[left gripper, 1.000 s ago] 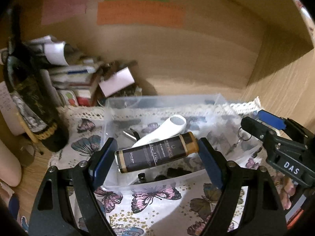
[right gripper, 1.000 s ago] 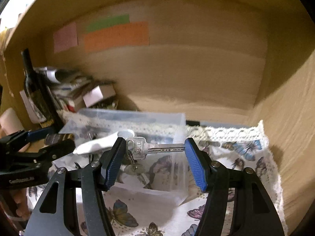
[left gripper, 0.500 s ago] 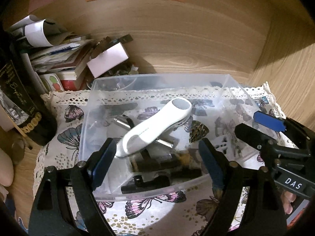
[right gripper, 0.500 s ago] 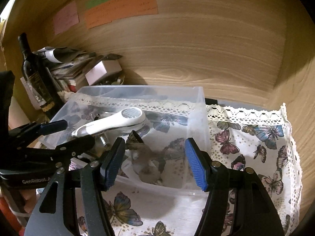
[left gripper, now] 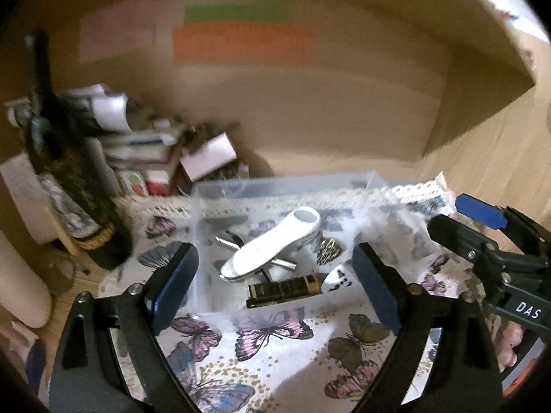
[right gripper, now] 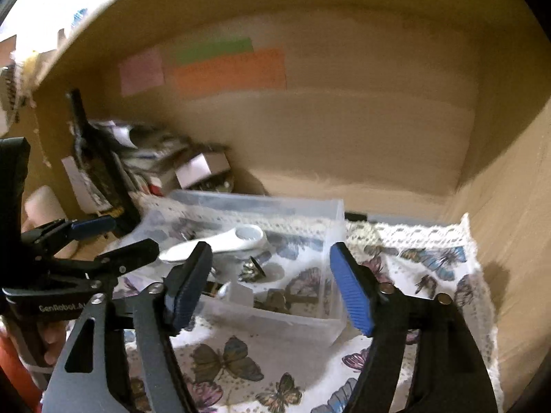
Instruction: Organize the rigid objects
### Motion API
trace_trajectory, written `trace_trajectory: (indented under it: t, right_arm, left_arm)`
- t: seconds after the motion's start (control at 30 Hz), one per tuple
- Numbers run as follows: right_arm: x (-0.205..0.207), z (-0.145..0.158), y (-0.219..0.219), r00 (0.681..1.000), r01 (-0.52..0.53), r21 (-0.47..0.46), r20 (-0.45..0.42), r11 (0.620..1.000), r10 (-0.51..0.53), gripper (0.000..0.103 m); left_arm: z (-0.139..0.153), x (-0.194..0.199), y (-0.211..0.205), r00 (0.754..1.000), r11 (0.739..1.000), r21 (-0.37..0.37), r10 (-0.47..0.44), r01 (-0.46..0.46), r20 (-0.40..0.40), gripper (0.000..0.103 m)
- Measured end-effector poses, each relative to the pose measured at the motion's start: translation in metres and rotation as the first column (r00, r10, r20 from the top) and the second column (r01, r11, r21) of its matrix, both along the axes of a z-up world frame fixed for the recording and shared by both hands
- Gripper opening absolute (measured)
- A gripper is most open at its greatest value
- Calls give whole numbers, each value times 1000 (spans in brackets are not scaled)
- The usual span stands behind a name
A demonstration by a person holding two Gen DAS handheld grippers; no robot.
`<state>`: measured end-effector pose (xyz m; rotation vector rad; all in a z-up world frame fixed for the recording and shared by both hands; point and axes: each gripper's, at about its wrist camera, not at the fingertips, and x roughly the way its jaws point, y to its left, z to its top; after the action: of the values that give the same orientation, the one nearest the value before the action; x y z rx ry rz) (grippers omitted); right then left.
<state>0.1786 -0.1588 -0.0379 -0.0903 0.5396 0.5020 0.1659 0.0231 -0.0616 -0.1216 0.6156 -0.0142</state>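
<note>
**A:** Which step is this?

**B:** I judge it the pause between placements. The clear plastic bin (left gripper: 206, 203) on the butterfly cloth (left gripper: 275, 344) already holds the white handheld device (left gripper: 272, 244), which lies across some metal tools, and the dark tube with a gold band (left gripper: 286, 289) just in front of it. A small brass piece (right gripper: 253, 270) lies in there too.

**A:** And the tongs?

**B:** The left gripper (left gripper: 275, 282) is spread wide and empty, hovering at the bin's near wall, touching nothing. The right gripper (right gripper: 272, 289) is equally wide apart, empty, framing the bin's right end.

**A:** Next move?

**B:** Probably finding another loose rigid item. Neither view shows one lying free on the cloth, so a hand must turn away from the bin. The wine bottle (left gripper: 69, 186) and the stacked papers (left gripper: 137, 141) at the left look settled.
</note>
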Motion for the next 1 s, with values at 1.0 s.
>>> trace_trajectory:
  t: [1.0]
  right_arm:
    - [-116, 49, -33, 971, 11, 127, 237, 992, -41, 103]
  left_arm:
    - [75, -145, -14, 937, 999, 42, -13, -2, 348, 103]
